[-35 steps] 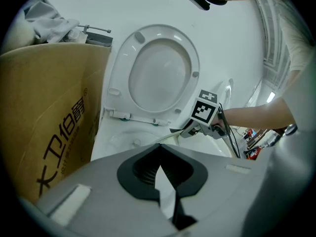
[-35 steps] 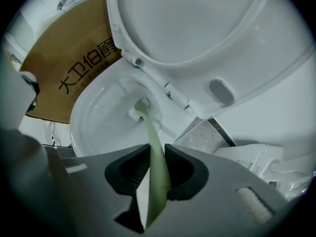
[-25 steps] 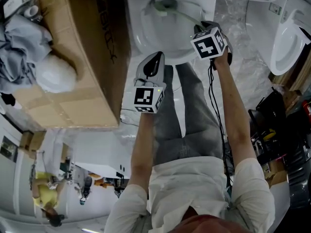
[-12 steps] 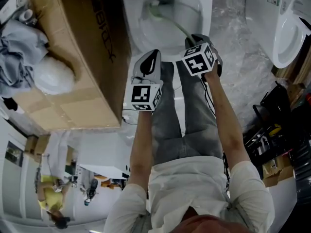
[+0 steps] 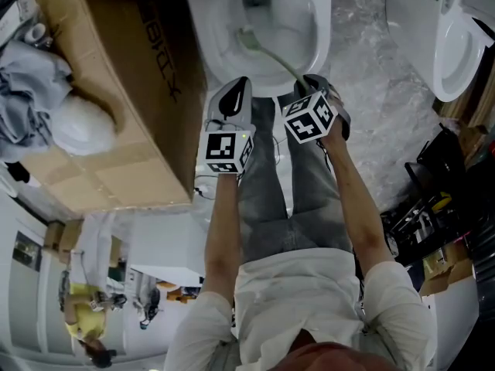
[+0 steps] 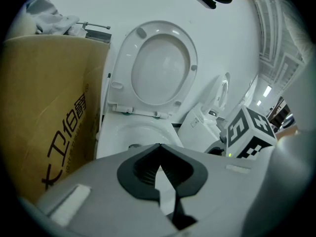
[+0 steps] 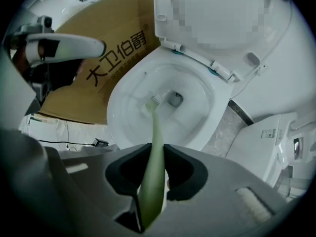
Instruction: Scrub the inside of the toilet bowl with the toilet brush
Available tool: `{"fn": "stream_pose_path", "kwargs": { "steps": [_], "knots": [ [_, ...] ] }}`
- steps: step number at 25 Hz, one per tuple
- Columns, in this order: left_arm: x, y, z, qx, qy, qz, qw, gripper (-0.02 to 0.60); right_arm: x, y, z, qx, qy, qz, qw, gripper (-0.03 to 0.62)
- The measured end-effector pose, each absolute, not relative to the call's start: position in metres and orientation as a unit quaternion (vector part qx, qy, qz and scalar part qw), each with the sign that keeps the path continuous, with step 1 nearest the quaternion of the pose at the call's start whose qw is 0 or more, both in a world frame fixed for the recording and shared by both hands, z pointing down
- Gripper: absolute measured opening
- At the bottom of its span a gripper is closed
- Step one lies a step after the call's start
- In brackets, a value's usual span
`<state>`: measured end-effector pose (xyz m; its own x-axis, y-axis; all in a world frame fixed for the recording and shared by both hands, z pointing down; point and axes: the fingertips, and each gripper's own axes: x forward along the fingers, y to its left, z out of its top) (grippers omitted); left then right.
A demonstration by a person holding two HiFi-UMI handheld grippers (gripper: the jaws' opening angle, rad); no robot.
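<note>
The white toilet bowl (image 5: pixel 309 29) is open at the top of the head view, its lid (image 6: pixel 160 68) raised. My right gripper (image 5: pixel 308 85) hovers over the bowl's near rim, shut on the pale green handle of the toilet brush (image 7: pixel 154 152). The brush head (image 5: pixel 246 39) rests on the bowl's inner wall (image 7: pixel 197 122), a little short of the drain (image 7: pixel 174 99). Left of it, my left gripper (image 5: pixel 237 91) is shut on nothing and hangs just outside the rim (image 6: pixel 138 132).
A large cardboard box (image 5: pixel 131 91) stands tight against the toilet's left side, with grey cloth (image 5: pixel 31 91) on it. A second white toilet (image 5: pixel 452 45) stands to the right. The person's legs (image 5: pixel 286 192) are directly before the bowl. Cables and tools (image 5: pixel 425 215) lie lower right.
The brush head has slid from the drain end toward the bowl's near-left wall. My right gripper has drawn back toward the left gripper, which has barely moved.
</note>
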<state>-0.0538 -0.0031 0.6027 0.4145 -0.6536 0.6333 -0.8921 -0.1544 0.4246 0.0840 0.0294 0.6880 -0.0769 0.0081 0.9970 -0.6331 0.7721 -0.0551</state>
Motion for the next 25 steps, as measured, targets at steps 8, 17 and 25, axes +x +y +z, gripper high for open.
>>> {"fn": "stream_pose_path", "kwargs": {
  "steps": [8, 17, 25],
  "knots": [
    [-0.052, -0.008, 0.609, 0.747, -0.515, 0.158, 0.390, 0.018, 0.110, 0.041, 0.702, 0.232, -0.660, 0.234, 0.675, 0.081],
    [-0.050, -0.018, 0.617, 0.749, -0.510, 0.165, 0.389, 0.018, 0.115, 0.019, 0.725, 0.234, -0.648, 0.216, 0.692, 0.080],
    [-0.052, -0.029, 0.621, 0.747, -0.514, 0.163, 0.390, 0.018, 0.108, 0.004, 0.742, 0.223, -0.642, 0.192, 0.708, 0.078]
  ]
}}
